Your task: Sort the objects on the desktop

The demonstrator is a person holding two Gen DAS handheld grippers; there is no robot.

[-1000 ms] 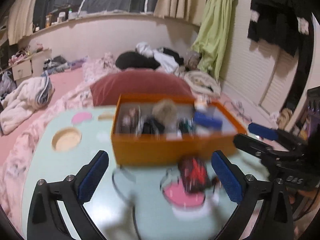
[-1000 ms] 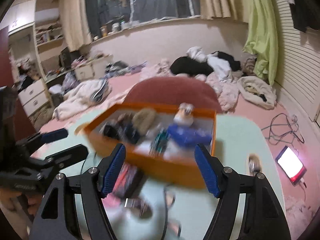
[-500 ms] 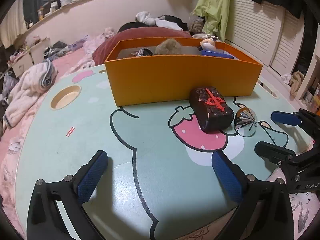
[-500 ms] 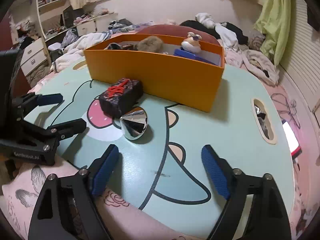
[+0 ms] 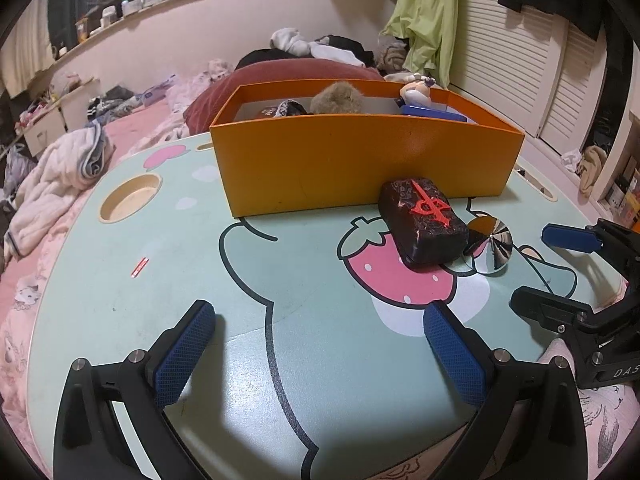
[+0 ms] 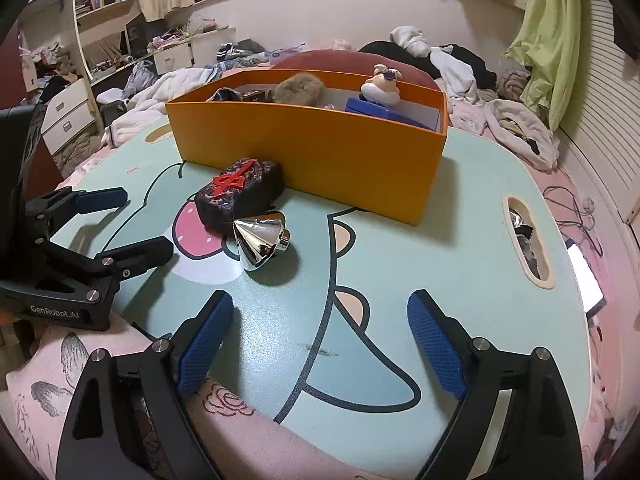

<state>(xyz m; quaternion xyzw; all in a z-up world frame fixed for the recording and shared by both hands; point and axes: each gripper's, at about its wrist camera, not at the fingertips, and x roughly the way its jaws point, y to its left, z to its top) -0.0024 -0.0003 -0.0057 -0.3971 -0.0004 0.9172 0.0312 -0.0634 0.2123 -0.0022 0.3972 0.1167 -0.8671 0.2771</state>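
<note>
An orange box [image 5: 360, 168] is being shown standing on a pale green table [image 5: 200, 280] printed with a cartoon outline and a pink strawberry. Inside the box, a brown furry ball [image 6: 300, 89], a small cartoon figurine [image 6: 381, 84] and a blue case [image 6: 384, 114] are being seen above the rim, along with some dark items that cannot be made out clearly. Just in front of the box's near wall, a black rounded block [image 5: 424, 218] marked with a raised red symbol is lying on the strawberry print, its far end close against the box. Beside the block, a shiny silver cone [image 6: 260, 242] with a short stem is lying tipped on its side, touching or nearly touching the block. The left gripper [image 5: 320, 350] is being held low over the near edge of the table with its blue-padded jaws spread wide and nothing between them. The right gripper [image 6: 320, 344] is likewise being held over the near edge; its jaws have just been opening and are standing wide apart, with only bare table between the pads. Both the block and the cone are lying ahead of the grippers, untouched.
</note>
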